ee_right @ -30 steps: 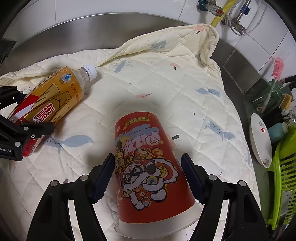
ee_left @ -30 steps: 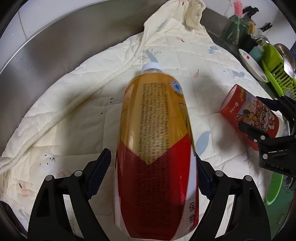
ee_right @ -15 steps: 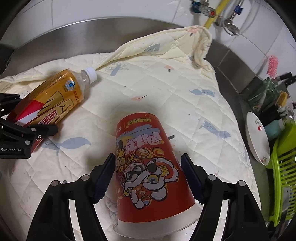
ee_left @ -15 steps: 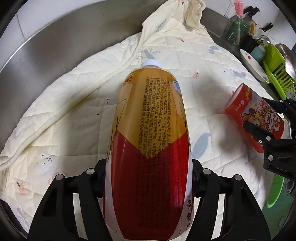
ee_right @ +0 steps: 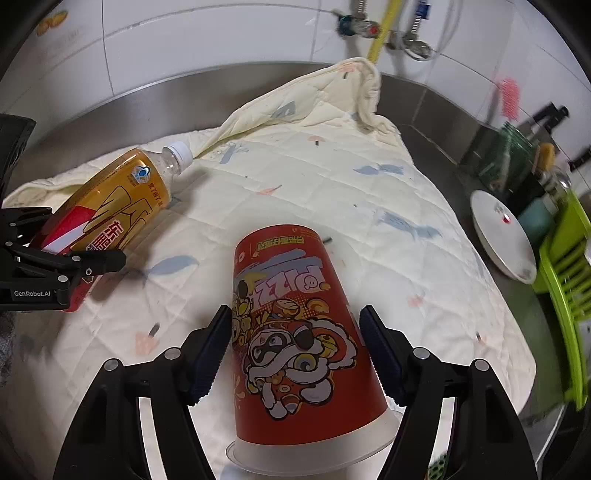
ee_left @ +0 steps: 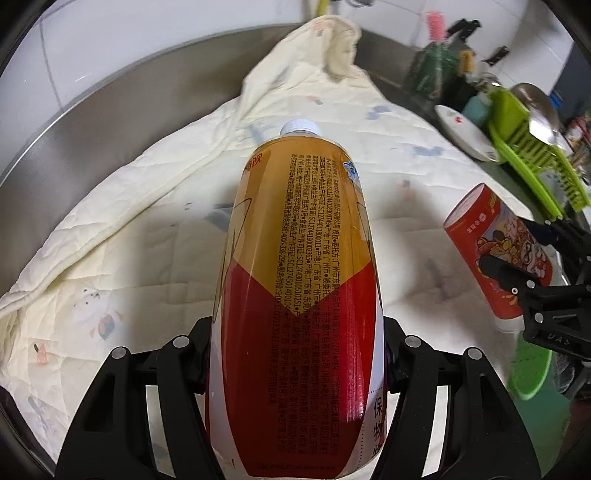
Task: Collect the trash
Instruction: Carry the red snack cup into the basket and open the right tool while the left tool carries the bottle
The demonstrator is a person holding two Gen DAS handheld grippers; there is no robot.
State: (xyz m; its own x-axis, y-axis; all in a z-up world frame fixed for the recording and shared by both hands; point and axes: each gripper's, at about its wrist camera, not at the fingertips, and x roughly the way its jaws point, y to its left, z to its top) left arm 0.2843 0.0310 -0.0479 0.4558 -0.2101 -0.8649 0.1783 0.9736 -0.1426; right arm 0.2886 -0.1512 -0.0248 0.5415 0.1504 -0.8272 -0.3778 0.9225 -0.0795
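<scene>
My left gripper [ee_left: 295, 354] clamps the bottle [ee_left: 295, 295], amber above a red label, white cap pointing away over the quilted cloth [ee_left: 122, 258]. My right gripper [ee_right: 295, 350] squeezes the red cartoon-printed cup [ee_right: 295, 332], its white rim towards me. Open cloth lies ahead; only the right view shows the wall taps [ee_right: 369, 26].
</scene>
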